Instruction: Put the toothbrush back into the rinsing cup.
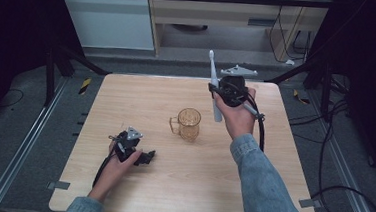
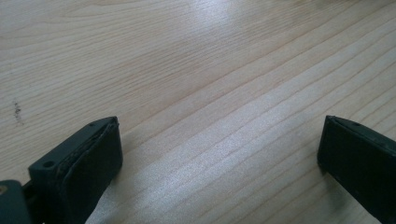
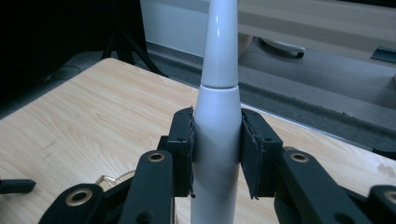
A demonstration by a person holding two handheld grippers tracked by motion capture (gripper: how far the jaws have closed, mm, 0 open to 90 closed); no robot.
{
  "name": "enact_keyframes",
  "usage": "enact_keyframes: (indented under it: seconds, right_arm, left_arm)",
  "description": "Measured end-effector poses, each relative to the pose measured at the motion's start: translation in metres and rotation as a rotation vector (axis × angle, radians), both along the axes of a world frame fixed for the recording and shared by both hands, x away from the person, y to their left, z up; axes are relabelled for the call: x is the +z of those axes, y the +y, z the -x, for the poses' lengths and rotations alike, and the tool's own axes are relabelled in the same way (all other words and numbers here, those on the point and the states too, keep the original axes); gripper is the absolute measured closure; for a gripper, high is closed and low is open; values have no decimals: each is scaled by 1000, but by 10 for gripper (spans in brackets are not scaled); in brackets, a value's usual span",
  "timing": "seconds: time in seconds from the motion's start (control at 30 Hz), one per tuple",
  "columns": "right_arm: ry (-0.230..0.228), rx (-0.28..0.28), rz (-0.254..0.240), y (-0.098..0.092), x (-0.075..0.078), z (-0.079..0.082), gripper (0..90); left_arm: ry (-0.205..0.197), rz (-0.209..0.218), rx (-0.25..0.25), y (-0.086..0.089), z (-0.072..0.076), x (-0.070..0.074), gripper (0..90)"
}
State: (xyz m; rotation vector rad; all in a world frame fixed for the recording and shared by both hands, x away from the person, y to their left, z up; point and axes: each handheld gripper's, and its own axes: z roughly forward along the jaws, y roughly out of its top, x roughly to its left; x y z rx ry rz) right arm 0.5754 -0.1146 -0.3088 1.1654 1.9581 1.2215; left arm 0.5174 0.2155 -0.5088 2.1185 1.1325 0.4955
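Observation:
A white electric toothbrush (image 1: 214,88) stands nearly upright above the table, head up, with my right gripper (image 1: 216,91) shut on its handle. In the right gripper view the two pads (image 3: 183,151) press on both sides of the white handle (image 3: 217,140). A clear amber glass mug (image 1: 188,123) with its handle to the left stands mid-table, just left of and nearer than the toothbrush. My left gripper (image 1: 148,157) rests low on the table at the front left, jaws wide apart. Bare wood (image 2: 219,135) lies between its fingers (image 2: 88,163).
The light wooden table (image 1: 126,101) is ringed by a dark frame and grey floor. Cables (image 1: 342,162) run on the floor at the right, and a pale cabinet (image 1: 222,18) stands beyond the far edge.

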Motion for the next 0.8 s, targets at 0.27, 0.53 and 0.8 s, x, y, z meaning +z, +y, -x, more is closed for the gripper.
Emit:
enact_keyframes:
  seconds: [0.27,0.53,0.8]
  right_arm:
    - [-30,5,0,8,7,-1,673]
    - [-69,12,-16,20,18,-2,673]
    - [-87,25,-44,35,16,-11,673]
  left_arm:
    - [-2,-3,-2,0,0,0,0]
    - [-1,-5,-4,0,0,0,0]
    - [-1,-4,-3,0,0,0,0]
